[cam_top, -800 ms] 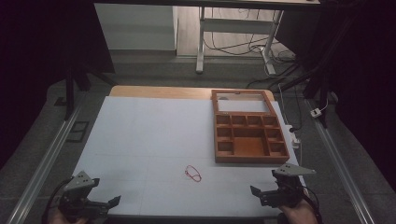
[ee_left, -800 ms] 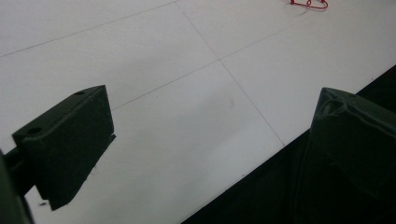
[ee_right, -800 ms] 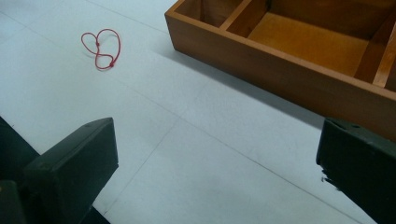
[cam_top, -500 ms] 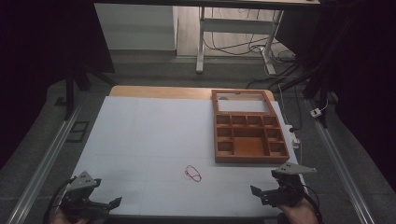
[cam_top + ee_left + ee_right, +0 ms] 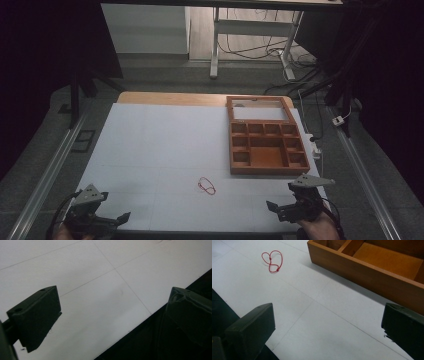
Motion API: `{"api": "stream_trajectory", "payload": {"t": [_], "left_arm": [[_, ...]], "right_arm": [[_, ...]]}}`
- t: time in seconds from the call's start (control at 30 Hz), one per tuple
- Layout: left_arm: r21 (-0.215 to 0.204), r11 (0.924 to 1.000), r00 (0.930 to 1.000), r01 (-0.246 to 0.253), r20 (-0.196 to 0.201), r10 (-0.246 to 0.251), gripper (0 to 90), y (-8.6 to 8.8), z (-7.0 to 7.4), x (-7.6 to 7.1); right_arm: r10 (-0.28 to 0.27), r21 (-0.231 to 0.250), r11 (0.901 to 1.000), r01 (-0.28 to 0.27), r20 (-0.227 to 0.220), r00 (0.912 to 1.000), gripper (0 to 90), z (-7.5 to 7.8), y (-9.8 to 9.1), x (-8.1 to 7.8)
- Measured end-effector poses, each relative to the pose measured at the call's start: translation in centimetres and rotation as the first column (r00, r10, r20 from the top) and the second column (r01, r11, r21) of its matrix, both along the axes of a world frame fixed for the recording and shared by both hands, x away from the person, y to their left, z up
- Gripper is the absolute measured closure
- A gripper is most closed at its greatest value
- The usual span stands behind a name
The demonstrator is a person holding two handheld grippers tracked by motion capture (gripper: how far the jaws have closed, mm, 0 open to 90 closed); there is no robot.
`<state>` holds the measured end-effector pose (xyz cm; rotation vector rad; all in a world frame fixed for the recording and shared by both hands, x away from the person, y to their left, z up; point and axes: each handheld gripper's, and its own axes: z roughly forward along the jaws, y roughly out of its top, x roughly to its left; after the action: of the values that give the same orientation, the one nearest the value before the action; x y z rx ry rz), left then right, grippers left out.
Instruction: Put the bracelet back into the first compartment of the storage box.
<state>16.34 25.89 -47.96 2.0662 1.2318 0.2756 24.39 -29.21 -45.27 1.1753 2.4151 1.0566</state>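
The desk (image 5: 165,145) carries 2 items: 1 red cord loop (image 5: 206,186) and 1 wooden tray (image 5: 265,142). The red cord loop lies flat on the white surface near the front edge, between the 2 grippers and well apart from both, just ahead of the tray's front left corner. The wooden tray sits at the right, divided into 1 long compartment at the far end, 1 large central compartment and several small ones. The left gripper (image 5: 107,220) is at the front left corner, jaws wide apart, holding nothing. The right gripper (image 5: 280,207) is at the front right, jaws fully apart, holding nothing, near the tray's front wall
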Motion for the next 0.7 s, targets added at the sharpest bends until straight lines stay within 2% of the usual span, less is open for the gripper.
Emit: {"api": "stream_trajectory", "payload": {"t": [0.23,0.4,0.7], "left_arm": [[-0.002,1.0,1.0,-0.001,0.001,0.001,0.0,0.02,0.0,-0.03],[-0.005,1.0,1.0,-0.003,-0.003,0.002,0.0,0.05,0.0,0.0],[-0.006,1.0,1.0,0.003,-0.007,-0.003,0.2,0.04,-0.03,0.07]], "right_arm": [[0.009,-0.019,0.9998,-0.009,0.009,0.9999,0.0,0.04,0.18,-0.11],[0.015,-0.002,0.9999,-0.015,0.017,0.9997,0.0,0.2,0.27,-0.24],[0.047,-0.001,0.9989,-0.047,0.03,0.9984,0.0,0.45,0.88,-0.32]]}}
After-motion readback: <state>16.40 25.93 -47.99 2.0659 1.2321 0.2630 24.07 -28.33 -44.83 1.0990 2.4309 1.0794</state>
